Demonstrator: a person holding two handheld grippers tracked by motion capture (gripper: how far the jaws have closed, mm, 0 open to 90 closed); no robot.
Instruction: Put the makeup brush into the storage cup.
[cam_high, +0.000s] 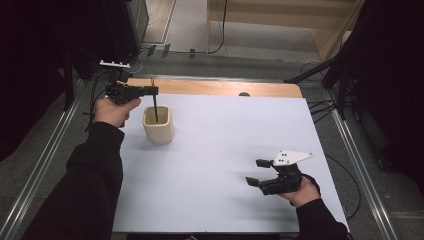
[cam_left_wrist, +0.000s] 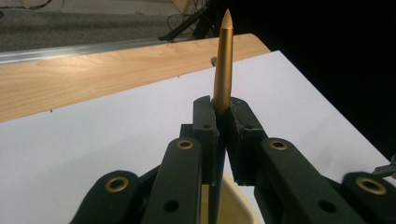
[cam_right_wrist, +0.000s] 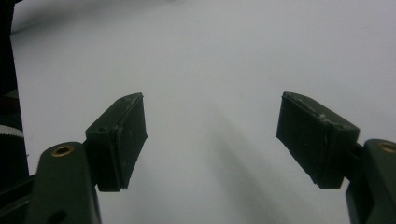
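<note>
My left gripper (cam_high: 152, 90) is shut on a slim pen (cam_high: 155, 106) and holds it upright over a cream cup (cam_high: 158, 125) at the table's back left. The pen's dark lower part reaches down into the cup. In the left gripper view the pen's gold, pointed upper part (cam_left_wrist: 223, 60) rises from between the shut pads of the left gripper (cam_left_wrist: 222, 116), with the cup's rim (cam_left_wrist: 238, 205) just below. My right gripper (cam_high: 257, 172) rests low at the front right with its jaws wide apart. In the right gripper view the right gripper (cam_right_wrist: 210, 135) has bare white surface between its pads.
A white sheet (cam_high: 225, 150) covers most of the wooden table (cam_high: 215, 88), whose bare wood shows along the far edge. A small dark knob (cam_high: 244, 94) sits at that edge. Cables and stand legs lie on the floor beyond and to the right.
</note>
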